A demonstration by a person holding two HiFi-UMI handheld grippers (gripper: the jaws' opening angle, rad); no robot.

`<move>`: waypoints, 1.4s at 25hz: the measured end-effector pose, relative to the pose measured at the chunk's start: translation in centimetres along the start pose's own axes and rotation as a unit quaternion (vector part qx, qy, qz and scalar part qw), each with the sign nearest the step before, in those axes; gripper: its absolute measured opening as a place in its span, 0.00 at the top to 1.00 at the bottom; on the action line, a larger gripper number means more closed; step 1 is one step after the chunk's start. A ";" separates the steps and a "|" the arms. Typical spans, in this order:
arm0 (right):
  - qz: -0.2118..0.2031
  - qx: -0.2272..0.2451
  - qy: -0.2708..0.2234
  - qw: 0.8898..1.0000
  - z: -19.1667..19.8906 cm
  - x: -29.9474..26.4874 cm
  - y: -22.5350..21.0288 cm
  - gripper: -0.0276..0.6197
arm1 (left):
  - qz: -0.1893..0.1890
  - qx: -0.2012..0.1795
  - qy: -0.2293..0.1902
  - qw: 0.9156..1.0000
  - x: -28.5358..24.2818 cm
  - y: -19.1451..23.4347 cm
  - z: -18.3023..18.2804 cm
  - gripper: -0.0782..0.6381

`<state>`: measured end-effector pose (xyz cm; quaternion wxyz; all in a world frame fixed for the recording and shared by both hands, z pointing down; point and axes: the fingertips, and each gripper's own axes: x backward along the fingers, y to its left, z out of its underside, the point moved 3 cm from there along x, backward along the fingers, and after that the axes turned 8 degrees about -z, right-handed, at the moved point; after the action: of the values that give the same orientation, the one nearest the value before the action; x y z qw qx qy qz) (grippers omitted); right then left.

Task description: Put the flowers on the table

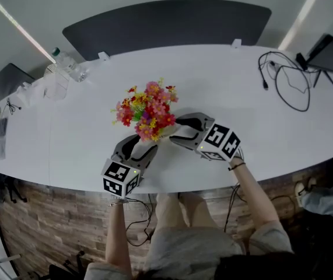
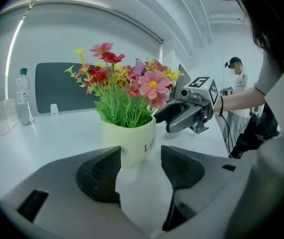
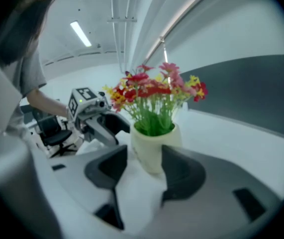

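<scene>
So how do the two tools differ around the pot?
The left tool points away from the person, from the table's near edge; the right tool points left, from the pot's right. The left tool's cube is at the table edge; the right tool's is farther in. Both open, pot ungripped.

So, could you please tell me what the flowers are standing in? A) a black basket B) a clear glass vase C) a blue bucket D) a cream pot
D: the flowers rise out of a cream pot with lettering on its side, and it stands on the table.
</scene>
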<state>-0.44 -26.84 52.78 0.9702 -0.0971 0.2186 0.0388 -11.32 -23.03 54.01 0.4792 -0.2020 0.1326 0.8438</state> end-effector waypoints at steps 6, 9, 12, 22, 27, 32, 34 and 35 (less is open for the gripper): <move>0.006 -0.005 -0.011 1.000 -0.4 0.7 1.7 0.69 | 0.001 0.002 -0.001 1.000 1.2 -1.7 -0.4 0.59; 0.007 -0.004 -0.014 1.000 -0.6 1.2 2.8 0.73 | 0.006 -0.002 -0.003 1.000 1.8 -2.7 -0.9 0.66; 0.004 -0.002 -0.016 1.000 -0.8 1.7 3.8 0.77 | 0.010 -0.001 -0.010 1.000 2.2 -3.6 -1.6 0.69; 0.000 0.005 -0.039 0.999 -2.5 3.4 6.1 0.86 | 0.048 -0.014 -0.016 0.999 3.5 -6.2 -3.7 0.83; 0.001 0.008 -0.045 0.999 -2.9 4.0 6.8 0.88 | 0.055 -0.019 -0.021 0.998 3.9 -6.8 -4.3 0.84; 0.004 0.002 -0.051 0.999 -2.8 4.6 7.5 0.90 | 0.073 -0.017 -0.025 0.997 4.3 -7.8 -4.6 0.84; 0.007 0.000 -0.055 0.998 -2.8 4.8 7.7 0.90 | 0.080 -0.017 -0.026 0.996 4.5 -8.2 -4.6 0.84; 0.008 -0.002 -0.056 0.998 -2.8 4.8 7.8 0.90 | 0.082 -0.019 -0.026 0.996 4.6 -8.4 -4.7 0.84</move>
<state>1.86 -19.58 46.91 0.9805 -0.0946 0.1643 0.0525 -5.22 -17.26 47.48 0.4080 -0.1774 0.1204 0.8875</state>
